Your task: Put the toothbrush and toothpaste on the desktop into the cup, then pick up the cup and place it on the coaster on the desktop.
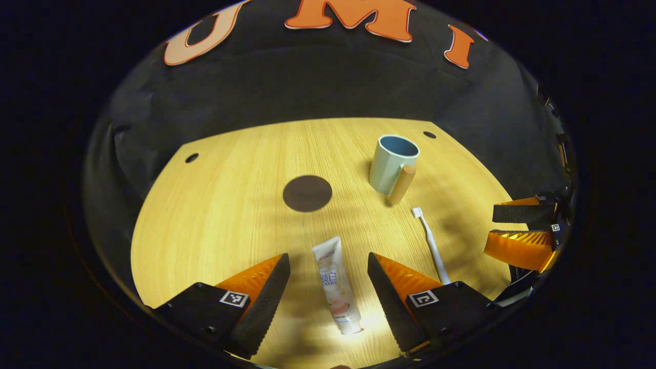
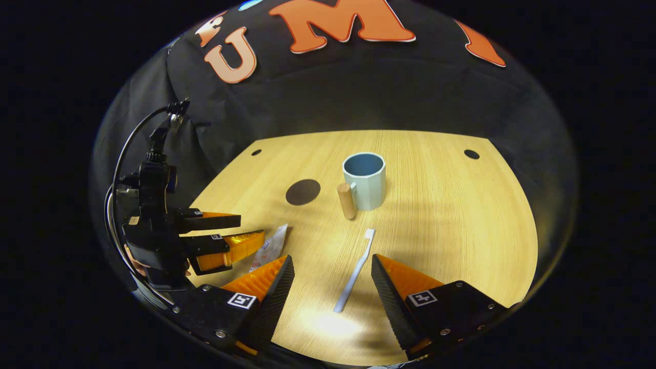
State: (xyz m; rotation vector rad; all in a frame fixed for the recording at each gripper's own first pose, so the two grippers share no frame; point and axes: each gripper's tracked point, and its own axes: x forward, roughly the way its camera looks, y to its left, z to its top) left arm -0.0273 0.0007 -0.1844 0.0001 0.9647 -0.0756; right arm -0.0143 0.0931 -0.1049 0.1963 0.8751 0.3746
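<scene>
Both tools released: left tool [image 1: 328, 287] straddles toothpaste [image 1: 335, 284] lying flat on bench [image 1: 215, 215]; right tool [image 2: 332, 289] brackets toothbrush [image 2: 354, 270]. Cup [image 2: 364, 180] upright w/ coaster [image 2: 303, 191] near. Risk: thin brush handle may slip or pivot if pinched off-centre.

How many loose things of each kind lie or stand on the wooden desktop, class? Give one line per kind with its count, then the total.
Cup: 1
Toothbrush: 1
Toothpaste tube: 1
Coaster: 1
Total: 4
</scene>
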